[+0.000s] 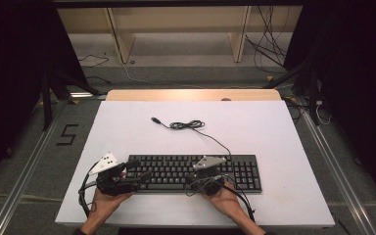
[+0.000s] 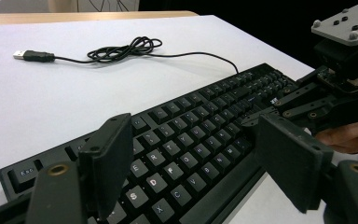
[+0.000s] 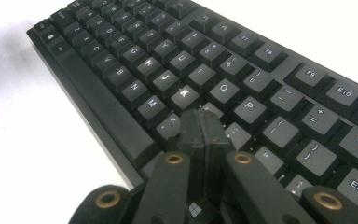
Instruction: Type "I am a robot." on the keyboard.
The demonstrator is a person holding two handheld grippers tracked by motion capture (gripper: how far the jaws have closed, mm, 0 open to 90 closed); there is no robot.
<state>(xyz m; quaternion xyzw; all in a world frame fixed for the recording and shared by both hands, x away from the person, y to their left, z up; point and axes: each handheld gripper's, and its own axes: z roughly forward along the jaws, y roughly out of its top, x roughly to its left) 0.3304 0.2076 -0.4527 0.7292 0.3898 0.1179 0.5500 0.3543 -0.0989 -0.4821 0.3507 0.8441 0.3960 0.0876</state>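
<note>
**Two grippers at one black keyboard**

A white, matte table top [image 1: 127, 132] sits on a grey floor, with dark curtains at both sides and pale wooden shelving behind. The table's near edge is cut off at the bottom of the high view, where two forearms enter.

Nearest lie the two hand-held tools. The left gripper [image 1: 136, 182] is at the keyboard's left end, its two flat black jaws spread wide above the keys. The right gripper [image 1: 192, 175] has its jaws pressed flat together, tip over the keys near K and the comma; whether it touches a key cannot be told.

One black plastic keyboard [image 1: 196, 172] lies along the near part of the table. Its thin black cable [image 1: 191, 125] runs away to a loose tangle, ending in one USB plug [image 1: 154, 119].
</note>
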